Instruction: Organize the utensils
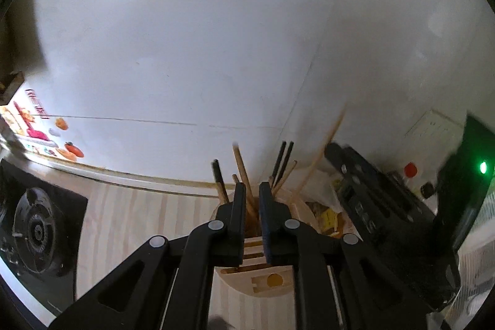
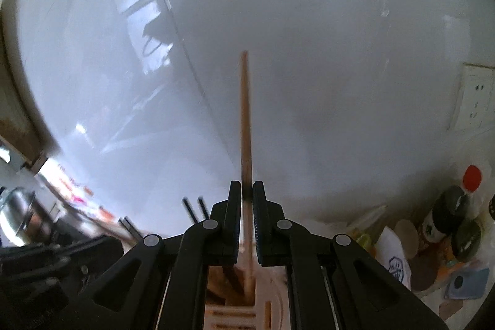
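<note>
A pale wooden utensil holder [image 1: 263,280] stands on the counter below my left gripper [image 1: 252,194]. Several wooden and black chopsticks [image 1: 244,175] stand upright in it. My left gripper's jaws stand close together around one wooden chopstick. My right gripper [image 2: 247,194] is shut on a long wooden chopstick [image 2: 245,113] that points up along the wall, with its lower end over the holder [image 2: 266,311]. In the left wrist view the right gripper [image 1: 371,200] shows at the right, and its chopstick [image 1: 328,144] is blurred.
A gas stove [image 1: 37,228] lies left of the holder on the light wood counter [image 1: 130,221]. White tiled walls meet in a corner behind. Bottles and jars [image 2: 458,221] crowd the right, with a wall socket [image 2: 476,95] above. A pot [image 2: 18,212] sits far left.
</note>
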A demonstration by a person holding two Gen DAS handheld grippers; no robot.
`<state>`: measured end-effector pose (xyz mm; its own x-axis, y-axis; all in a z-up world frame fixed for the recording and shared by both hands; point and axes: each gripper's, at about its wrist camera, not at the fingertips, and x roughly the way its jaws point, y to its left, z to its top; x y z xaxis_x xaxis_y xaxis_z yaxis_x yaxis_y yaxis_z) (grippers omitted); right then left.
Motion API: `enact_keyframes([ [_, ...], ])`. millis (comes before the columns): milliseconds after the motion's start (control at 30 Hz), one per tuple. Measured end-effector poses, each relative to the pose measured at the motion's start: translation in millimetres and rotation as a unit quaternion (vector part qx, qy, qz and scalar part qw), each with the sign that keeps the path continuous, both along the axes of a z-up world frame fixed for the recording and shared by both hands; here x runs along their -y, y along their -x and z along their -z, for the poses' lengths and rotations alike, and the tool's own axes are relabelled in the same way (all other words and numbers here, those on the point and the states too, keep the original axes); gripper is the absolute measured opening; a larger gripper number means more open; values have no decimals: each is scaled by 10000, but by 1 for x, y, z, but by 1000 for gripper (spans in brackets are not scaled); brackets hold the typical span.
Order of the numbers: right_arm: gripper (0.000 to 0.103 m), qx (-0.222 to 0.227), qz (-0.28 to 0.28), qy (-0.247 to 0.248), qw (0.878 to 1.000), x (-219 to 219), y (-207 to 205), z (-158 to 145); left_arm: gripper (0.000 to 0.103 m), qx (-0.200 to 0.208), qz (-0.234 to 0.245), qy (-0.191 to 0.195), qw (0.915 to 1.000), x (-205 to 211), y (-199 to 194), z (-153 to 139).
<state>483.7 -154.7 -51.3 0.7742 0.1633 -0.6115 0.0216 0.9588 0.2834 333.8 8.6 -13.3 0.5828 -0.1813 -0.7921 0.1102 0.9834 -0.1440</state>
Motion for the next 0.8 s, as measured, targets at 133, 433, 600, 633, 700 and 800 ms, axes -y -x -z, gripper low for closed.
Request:
enact_keyframes([
  [133, 35, -24, 17, -19, 10000, 9, 18, -7, 87, 264, -388, -63, 9989, -15, 13, -18],
  [433, 68, -188, 125, 492, 9985, 10, 66, -13, 103, 519, -922, -964, 9897, -36, 44, -2],
  [600, 99, -337, 82, 1006, 9943, -6, 84, -5, 103, 410, -957, -1184, 9875, -33, 58, 17],
  [633, 99, -359, 68, 1059, 9937, -7, 87, -4, 103, 398, -969, -1210, 9871, -32, 60, 19],
  [700, 100, -420, 72, 1193, 9919, -11, 92, 0, 103, 393, -999, -1261, 9862, -30, 64, 22],
  [800, 102, -464, 72, 1288, 9906, -13, 99, 2, 103, 375, -1058, -1314, 9850, -25, 71, 24],
])
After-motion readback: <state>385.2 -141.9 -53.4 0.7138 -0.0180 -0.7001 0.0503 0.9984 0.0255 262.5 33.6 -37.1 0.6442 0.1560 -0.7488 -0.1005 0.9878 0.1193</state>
